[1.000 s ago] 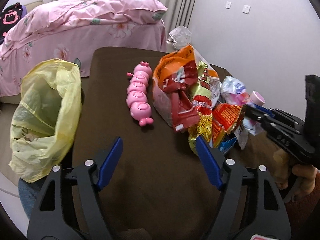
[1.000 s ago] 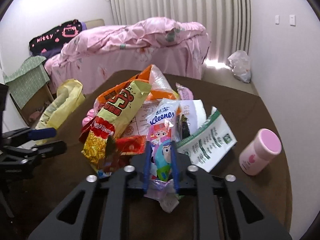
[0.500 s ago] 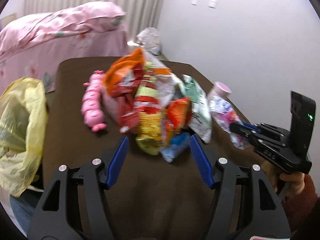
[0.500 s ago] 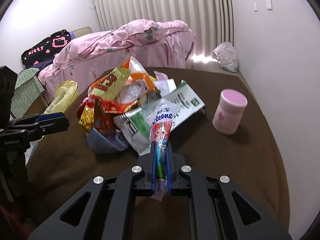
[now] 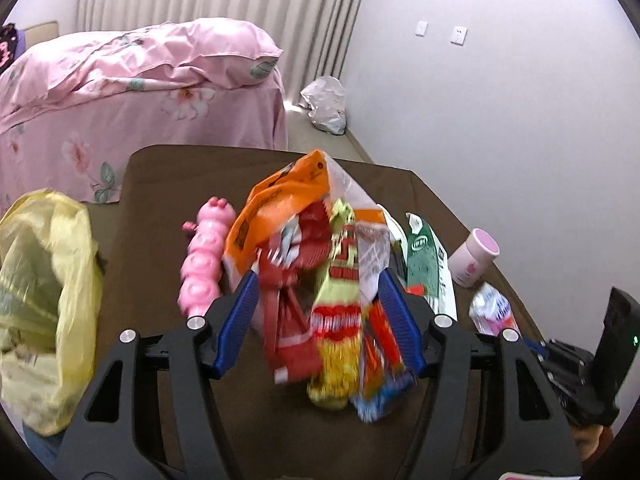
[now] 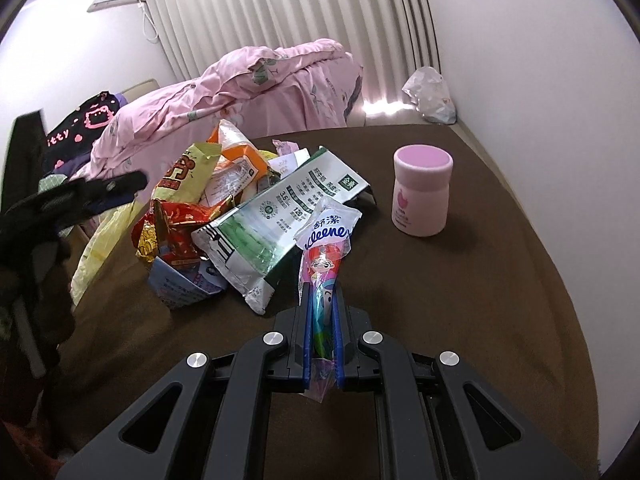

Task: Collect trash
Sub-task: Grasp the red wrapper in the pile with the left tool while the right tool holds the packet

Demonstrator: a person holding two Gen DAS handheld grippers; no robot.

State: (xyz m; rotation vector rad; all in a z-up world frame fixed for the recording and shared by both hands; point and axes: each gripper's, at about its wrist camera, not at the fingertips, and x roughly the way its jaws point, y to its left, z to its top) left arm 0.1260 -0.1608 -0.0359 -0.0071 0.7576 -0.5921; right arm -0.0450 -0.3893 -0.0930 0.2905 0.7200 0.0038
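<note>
The left tongs [image 5: 316, 322] are matte black plastic frames with triangular cut-outs, round silver screws and ribbed blue pads [image 5: 236, 322]. The right tongs [image 6: 321, 322] match: black frames, four silver screws, narrow blue pads [image 6: 306, 332]. At five o'clock, a green indicator light glows.

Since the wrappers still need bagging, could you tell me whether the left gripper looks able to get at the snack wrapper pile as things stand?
Probably yes. The left gripper is open, its blue fingers on either side of the snack wrapper pile, and nothing stands between them. The pink caterpillar toy lies just outside the left finger.
</note>
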